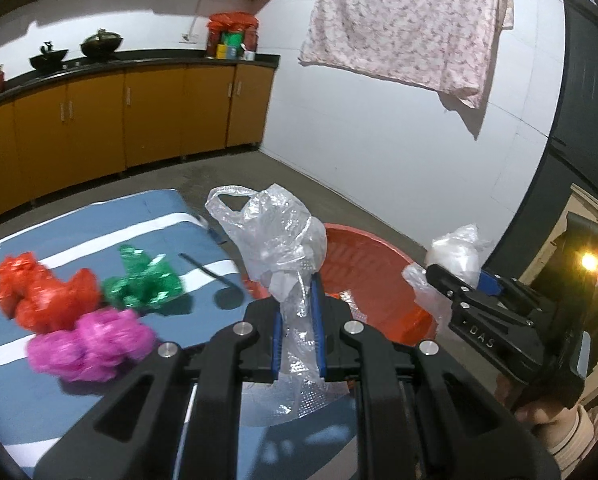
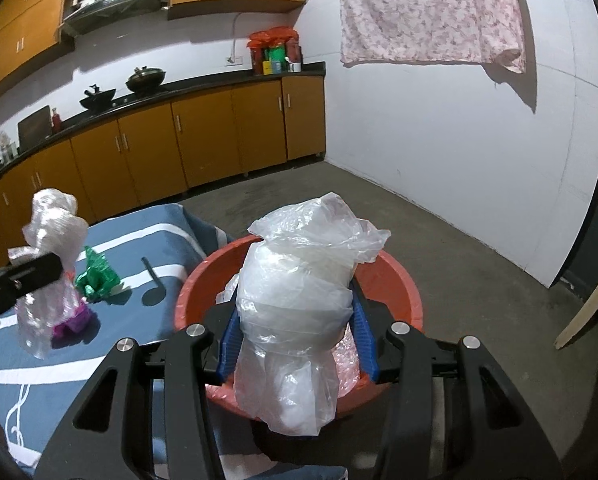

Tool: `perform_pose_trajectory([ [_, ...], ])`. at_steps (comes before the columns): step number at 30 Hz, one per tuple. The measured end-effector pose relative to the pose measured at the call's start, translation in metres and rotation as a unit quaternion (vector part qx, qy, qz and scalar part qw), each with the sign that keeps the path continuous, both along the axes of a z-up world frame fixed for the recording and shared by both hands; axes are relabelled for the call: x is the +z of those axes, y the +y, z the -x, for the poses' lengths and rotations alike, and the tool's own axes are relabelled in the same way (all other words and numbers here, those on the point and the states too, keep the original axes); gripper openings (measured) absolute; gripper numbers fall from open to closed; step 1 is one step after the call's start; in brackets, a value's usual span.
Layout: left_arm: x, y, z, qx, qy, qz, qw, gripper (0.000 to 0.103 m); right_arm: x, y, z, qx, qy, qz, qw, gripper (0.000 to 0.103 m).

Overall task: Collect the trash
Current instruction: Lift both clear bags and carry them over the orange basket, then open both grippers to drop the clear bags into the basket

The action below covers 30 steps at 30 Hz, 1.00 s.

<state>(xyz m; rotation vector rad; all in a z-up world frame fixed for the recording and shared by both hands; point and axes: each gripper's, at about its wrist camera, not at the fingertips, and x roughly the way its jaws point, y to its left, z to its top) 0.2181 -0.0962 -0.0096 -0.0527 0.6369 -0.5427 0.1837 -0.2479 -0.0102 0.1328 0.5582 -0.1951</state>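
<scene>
My left gripper [image 1: 297,284] is shut on a clear crinkled plastic bag [image 1: 275,232], held up beside the near rim of a red basin [image 1: 375,256]. On the right, my right gripper [image 1: 449,280] is shut on a white plastic bag [image 1: 457,252]. In the right wrist view that white bag [image 2: 299,288] bulges between the blue pads [image 2: 229,336] of the right gripper [image 2: 295,304], directly over the red basin [image 2: 405,284]. The left gripper [image 2: 47,270] and its clear bag [image 2: 53,220] show at the left. Red [image 1: 39,296], green [image 1: 143,280] and pink [image 1: 87,344] crumpled bags lie on the blue mat [image 1: 99,232].
The striped blue mat [image 2: 163,236] lies on a grey concrete floor, with a thin dark strip [image 1: 209,270] on it. Orange cabinets [image 2: 203,136] line the far wall. A floral cloth [image 2: 431,12] hangs on the white wall. A wooden plank [image 2: 587,304] leans at the right. A hand [image 1: 539,414] grips the right tool.
</scene>
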Motion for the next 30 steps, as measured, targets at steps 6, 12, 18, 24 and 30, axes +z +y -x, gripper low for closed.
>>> perform_pose_trajectory([
  [6, -0.017, -0.028, -0.026, -0.027, 0.015, 0.005, 0.9995, 0.014, -0.007, -0.013, -0.010, -0.011, 0.002, -0.012, 1.000, 0.048],
  [12, -0.033, -0.052, -0.049, -0.045, 0.027, -0.004, 0.9986, 0.014, -0.012, -0.027, -0.024, -0.021, 0.002, -0.021, 1.000, 0.048],
  [18, -0.046, -0.073, -0.065, -0.060, 0.035, -0.014, 0.9975, 0.014, -0.015, -0.037, -0.035, -0.026, 0.001, -0.030, 0.999, 0.048],
  [24, -0.055, -0.085, -0.079, -0.065, 0.045, -0.016, 0.9968, 0.022, -0.016, -0.046, -0.042, -0.028, -0.003, -0.049, 0.998, 0.049],
  [30, -0.061, -0.083, -0.086, -0.059, 0.056, -0.015, 0.9966, 0.040, -0.018, -0.050, -0.044, -0.026, -0.004, -0.063, 0.998, 0.056],
])
